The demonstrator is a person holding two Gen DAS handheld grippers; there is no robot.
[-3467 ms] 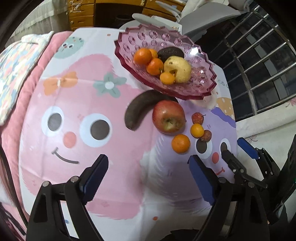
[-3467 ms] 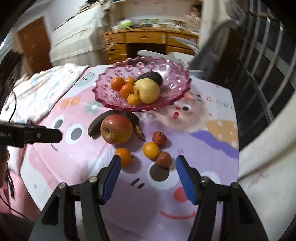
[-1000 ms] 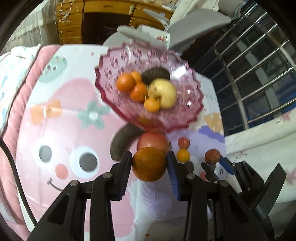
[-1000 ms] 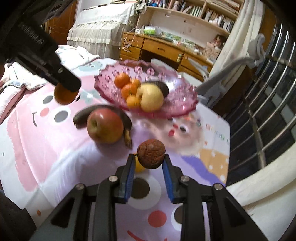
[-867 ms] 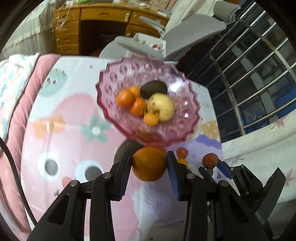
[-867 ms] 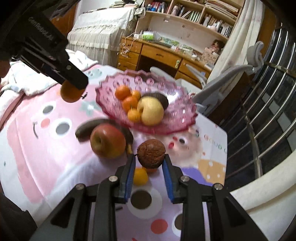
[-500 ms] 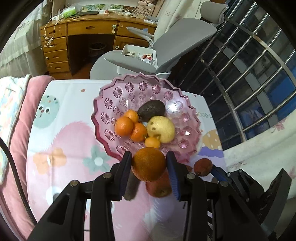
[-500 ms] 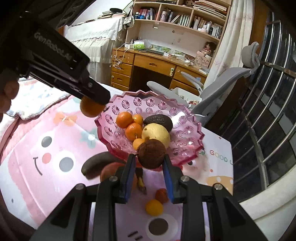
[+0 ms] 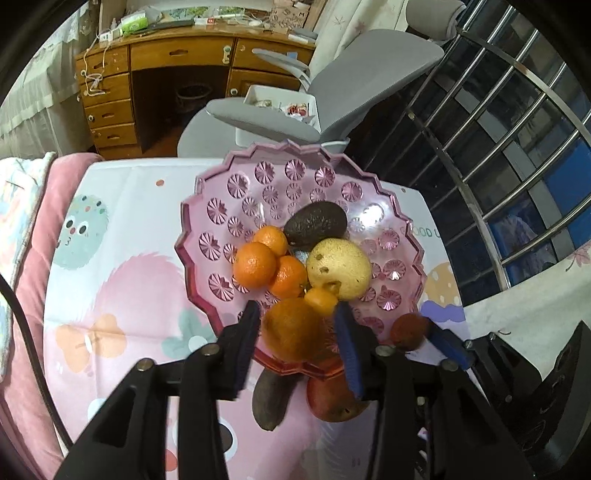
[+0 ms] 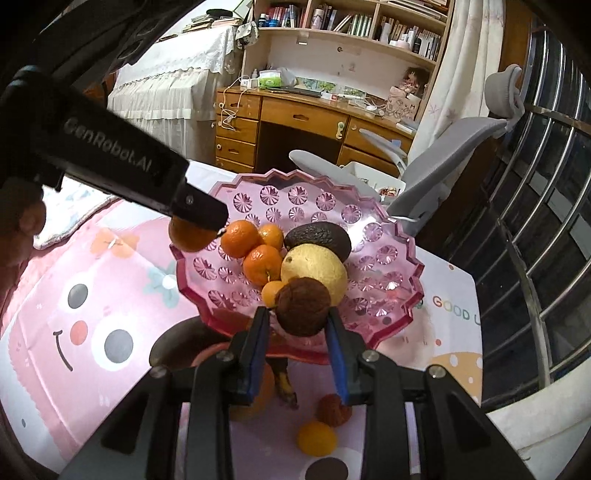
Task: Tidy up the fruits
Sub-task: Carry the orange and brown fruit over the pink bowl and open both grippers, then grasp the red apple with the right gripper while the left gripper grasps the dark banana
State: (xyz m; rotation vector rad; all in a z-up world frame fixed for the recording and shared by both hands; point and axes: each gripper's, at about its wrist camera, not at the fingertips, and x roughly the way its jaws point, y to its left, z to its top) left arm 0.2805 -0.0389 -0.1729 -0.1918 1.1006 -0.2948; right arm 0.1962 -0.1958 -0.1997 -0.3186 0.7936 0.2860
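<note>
Two views split the scene for you. Your left gripper (image 9: 297,334) has its fingers closed on a round orange (image 9: 293,329), held over the near rim of the pink bowl (image 9: 221,206). Your right gripper (image 10: 297,328) pinches a brown, wrinkled fruit (image 10: 303,311) between blue pads (image 10: 337,354), also above the bowl's near edge.

Only the right view shows the left gripper from outside: its black body, lettered white, reaches in from the left with the orange (image 10: 188,236) beneath its tip, just beside the bowl's left rim. That view alone shows a small yellow-orange fruit (image 10: 317,437) and a reddish wrinkled one (image 10: 334,408) lying below your right fingers, and a bookshelf (image 10: 354,26) far beyond them. The left view shows a dark banana (image 9: 271,398) and a red apple (image 9: 332,397) under and behind its fingertips, partly hidden by the bowl.

Ahead of both pairs of fingers, the bowl holds three tangerines (image 9: 255,264), a smaller orange fruit (image 9: 320,300), a speckled yellow pear (image 9: 340,267) and a dark, bumpy avocado (image 9: 316,224). The bowl is translucent, scalloped, pressed with starbursts.

The surface wears a pink cartoon-face cloth (image 10: 92,314). Beyond stand a wooden desk (image 9: 155,74), a grey chair (image 9: 351,85), and metal window bars (image 9: 517,122) to the right.
</note>
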